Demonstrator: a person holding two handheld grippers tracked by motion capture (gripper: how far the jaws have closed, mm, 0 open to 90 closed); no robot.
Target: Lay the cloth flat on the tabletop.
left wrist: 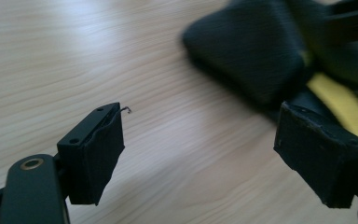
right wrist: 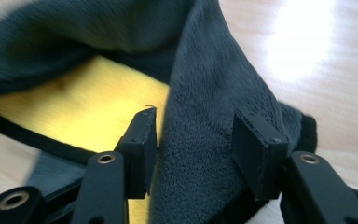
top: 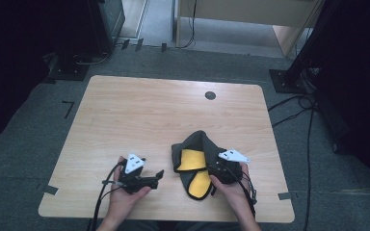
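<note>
Right tool [right wrist: 193, 149], jaws half apart astride a grey fold of the grey-yellow cloth [top: 195, 163] at lower centre-right; left tool [top: 139, 180], jaws apart, empty, lies just left.

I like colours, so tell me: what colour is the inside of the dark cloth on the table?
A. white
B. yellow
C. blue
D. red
B: the dark grey cloth is folded back on the wooden table, and its bright yellow inner side shows in the high view and the right gripper view.
</note>
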